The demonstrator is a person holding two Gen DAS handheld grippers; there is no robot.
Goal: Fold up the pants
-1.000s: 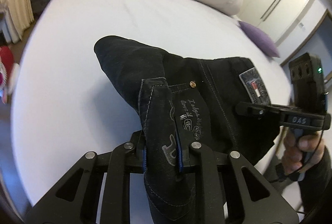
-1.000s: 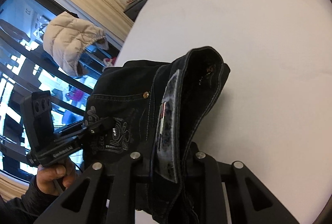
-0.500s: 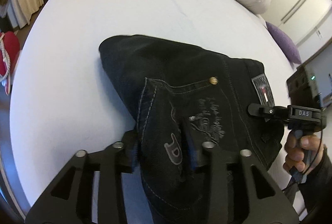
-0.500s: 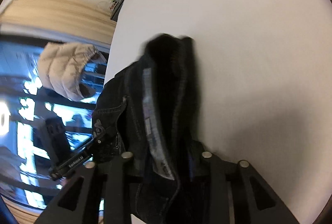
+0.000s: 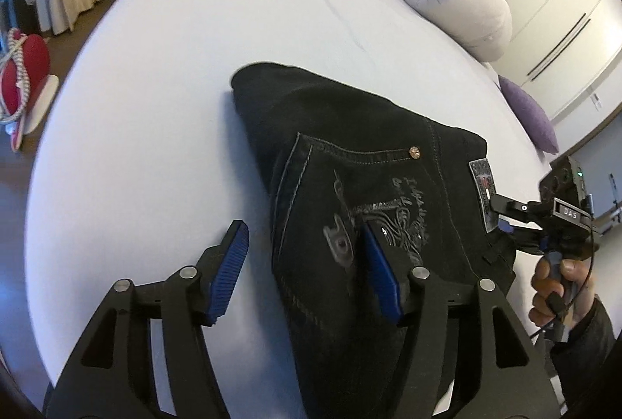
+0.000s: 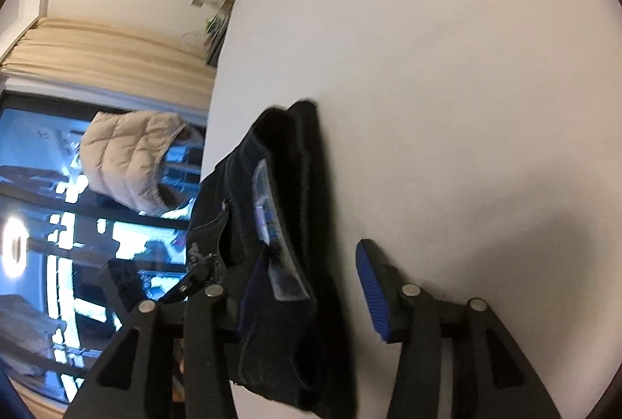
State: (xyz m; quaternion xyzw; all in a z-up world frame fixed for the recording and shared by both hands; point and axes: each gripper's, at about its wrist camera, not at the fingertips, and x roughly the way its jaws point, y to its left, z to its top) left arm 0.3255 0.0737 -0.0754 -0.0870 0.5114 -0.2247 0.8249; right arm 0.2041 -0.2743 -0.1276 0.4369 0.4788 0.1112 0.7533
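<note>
Left wrist view: my left tongs (image 5: 307, 255) are opening over the folded black pants (image 5: 369, 193) on the bed (image 5: 175, 77), one ribbed blue pad (image 5: 229, 271) clear of the cloth, the other resting on the embroidered back pocket (image 5: 361, 209). I judge the fold is laid and I am letting go. My right tongs (image 6: 307, 287) are likewise opening at the waistband, the cloth between the jaws but unpinched as far as I can tell. Heavy dark denim, pale topstitching, a brass rivet (image 5: 414, 151) and a stitched label (image 5: 483, 185) sit against the smooth white sheet; a thick stack, it should stay put.
</note>
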